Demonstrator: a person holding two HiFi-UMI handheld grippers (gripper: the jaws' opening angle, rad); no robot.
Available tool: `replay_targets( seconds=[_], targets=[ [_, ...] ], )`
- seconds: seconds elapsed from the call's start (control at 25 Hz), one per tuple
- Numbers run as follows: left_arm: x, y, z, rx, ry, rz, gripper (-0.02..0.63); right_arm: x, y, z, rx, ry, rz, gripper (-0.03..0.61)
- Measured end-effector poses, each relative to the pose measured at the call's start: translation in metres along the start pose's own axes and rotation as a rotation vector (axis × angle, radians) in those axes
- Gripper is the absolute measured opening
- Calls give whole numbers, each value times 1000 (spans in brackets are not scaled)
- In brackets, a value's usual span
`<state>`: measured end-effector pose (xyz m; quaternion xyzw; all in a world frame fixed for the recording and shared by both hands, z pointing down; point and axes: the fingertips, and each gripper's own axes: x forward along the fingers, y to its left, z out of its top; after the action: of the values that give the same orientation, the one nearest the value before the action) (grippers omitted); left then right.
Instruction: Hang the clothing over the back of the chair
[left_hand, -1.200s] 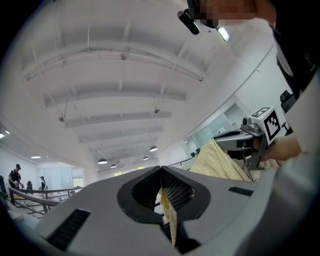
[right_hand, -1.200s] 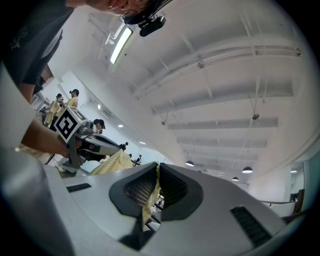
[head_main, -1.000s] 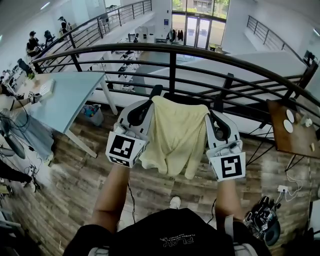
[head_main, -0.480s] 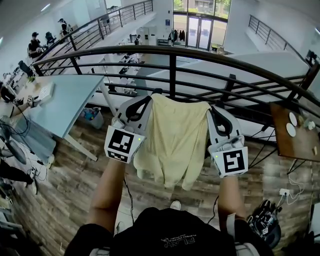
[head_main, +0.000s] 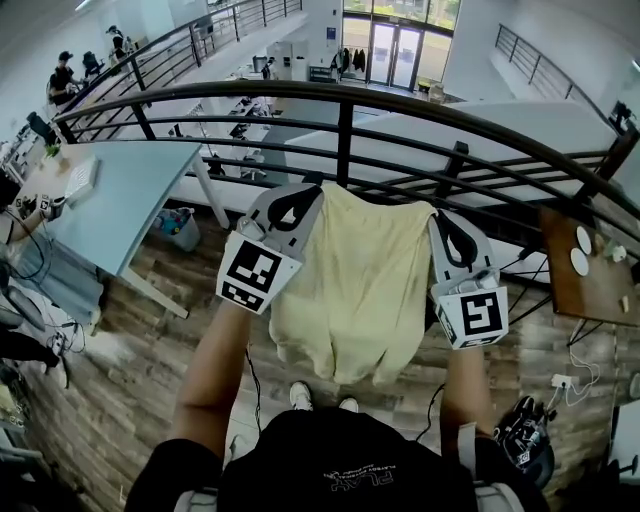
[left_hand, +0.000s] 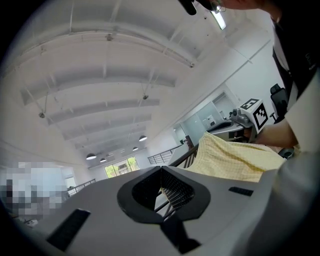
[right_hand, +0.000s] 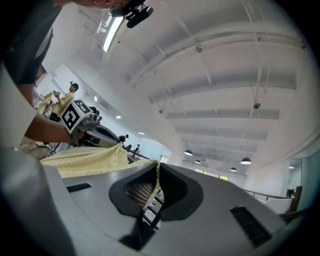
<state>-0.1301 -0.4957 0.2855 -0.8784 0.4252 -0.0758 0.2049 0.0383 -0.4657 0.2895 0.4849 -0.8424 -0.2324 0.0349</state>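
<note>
left gripper (head_main: 297, 196): raised ahead, jaws pinched together on the clothing (head_main: 355, 290)
right gripper (head_main: 447, 226): level alongside, jaws clamped on it too
left forearm (head_main: 213, 362), right forearm (head_main: 466, 385): stretched forward, apart

Black metal railing (head_main: 340, 95); wood-plank floor (head_main: 120, 400); pale table (head_main: 125, 185) at left; glazed doors (head_main: 395, 55) far beyond

No legible text found. Black shirt (head_main: 350, 450): white print, upside-down, too small/blurred to read. Cubes on left tool (head_main: 308, 190) and right tool (head_main: 441, 217): b/w sq. code markers only, no chars or nos.
</note>
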Motion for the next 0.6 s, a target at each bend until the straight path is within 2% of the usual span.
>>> replay_targets(
  seconds=[0.24, 0.4, 0.6],
  targets=[
    [15, 0, -10, 17, 12, -87, 18, 14, 2, -10, -30, 71, 12, 31],
    [27, -4, -17, 21, 30, -142, 17, 24, 10, -11, -70, 66, 43, 31],
    [41, -2, -30, 13, 47, -165, 17, 29, 5, -34, -75, 151, 58, 31]
  ],
)
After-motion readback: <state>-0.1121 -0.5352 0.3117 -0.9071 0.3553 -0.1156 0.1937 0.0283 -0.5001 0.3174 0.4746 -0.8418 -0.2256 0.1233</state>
